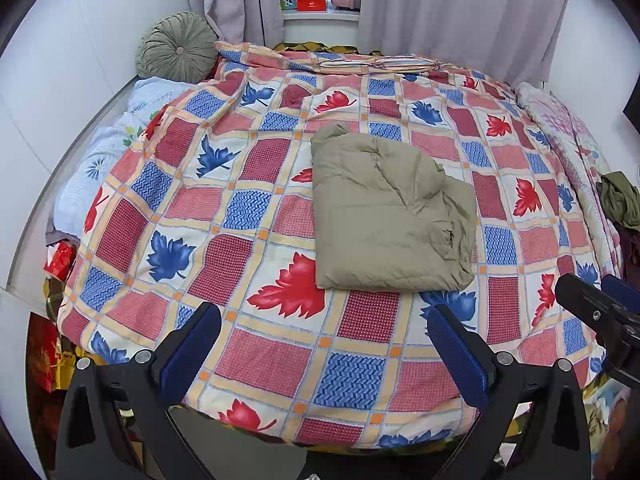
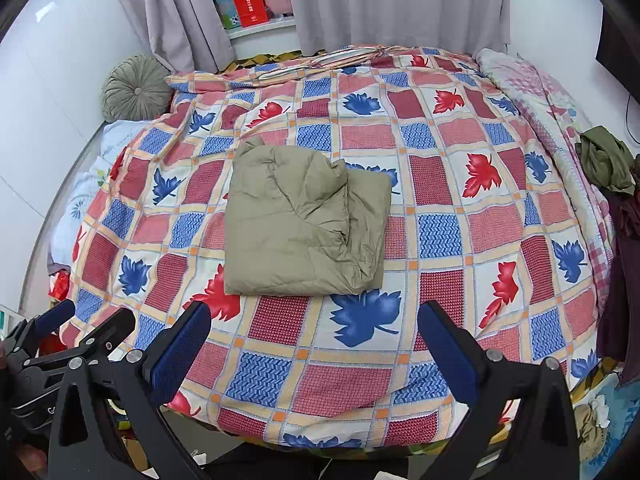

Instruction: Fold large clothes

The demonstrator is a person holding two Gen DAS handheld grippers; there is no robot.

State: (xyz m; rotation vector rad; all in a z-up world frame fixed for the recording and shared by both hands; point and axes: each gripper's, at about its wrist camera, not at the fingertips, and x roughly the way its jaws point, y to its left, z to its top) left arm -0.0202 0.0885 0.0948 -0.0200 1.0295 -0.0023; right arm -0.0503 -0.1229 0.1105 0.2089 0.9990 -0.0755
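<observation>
An olive-green padded garment (image 1: 384, 216) (image 2: 300, 224) lies folded into a compact rectangle on the patchwork leaf-print bed cover (image 1: 280, 352) (image 2: 344, 376). My left gripper (image 1: 324, 344) hovers open above the near edge of the bed, short of the garment, with nothing between its blue pads. My right gripper (image 2: 314, 340) is likewise open and empty, just short of the garment's near edge. The right gripper (image 1: 600, 312) shows at the right edge of the left wrist view, and the left gripper (image 2: 80, 328) at the lower left of the right wrist view.
A round green cushion (image 1: 178, 48) (image 2: 136, 88) sits at the far left corner. A crumpled dark green cloth (image 1: 620, 200) (image 2: 604, 164) lies at the bed's right edge beside a pink floral blanket (image 2: 532, 80). Grey curtains (image 1: 460, 8) hang behind.
</observation>
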